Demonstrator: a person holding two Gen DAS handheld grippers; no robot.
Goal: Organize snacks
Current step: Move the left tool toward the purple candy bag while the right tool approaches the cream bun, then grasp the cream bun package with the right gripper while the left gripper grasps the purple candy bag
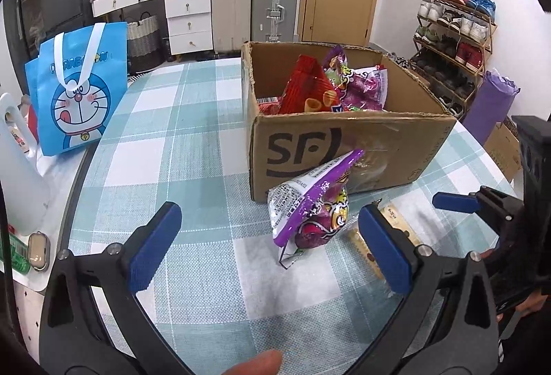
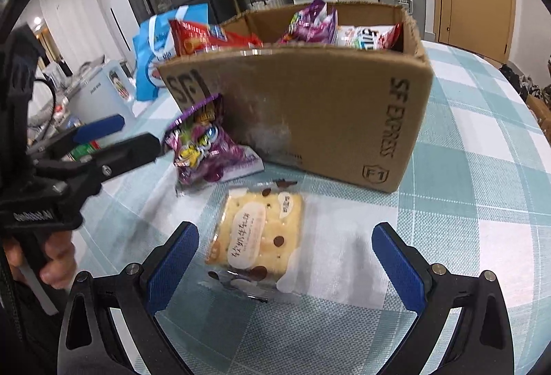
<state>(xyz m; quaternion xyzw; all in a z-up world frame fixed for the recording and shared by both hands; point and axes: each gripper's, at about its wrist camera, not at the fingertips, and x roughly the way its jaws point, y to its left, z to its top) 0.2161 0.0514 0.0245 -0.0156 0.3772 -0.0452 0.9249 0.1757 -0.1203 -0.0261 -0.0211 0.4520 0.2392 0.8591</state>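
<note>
An open SF cardboard box (image 1: 351, 147) stands on the checked table and holds several snack bags, red (image 1: 306, 85) and purple (image 1: 365, 85). A purple snack bag (image 1: 310, 202) leans against the box's front; it also shows in the right wrist view (image 2: 203, 147). A flat yellow cracker pack (image 2: 258, 237) lies on the table in front of the box. My left gripper (image 1: 268, 237) is open and empty, with the purple bag just ahead between its fingers. My right gripper (image 2: 286, 257) is open and empty, with the cracker pack between its fingers.
A blue Doraemon bag (image 1: 75, 92) stands at the table's left edge, beside a white jug (image 1: 17, 168). Suitcases (image 1: 255, 9), drawers and a shoe rack (image 1: 454, 30) stand beyond the table. The box (image 2: 310, 120) fills the middle of the table.
</note>
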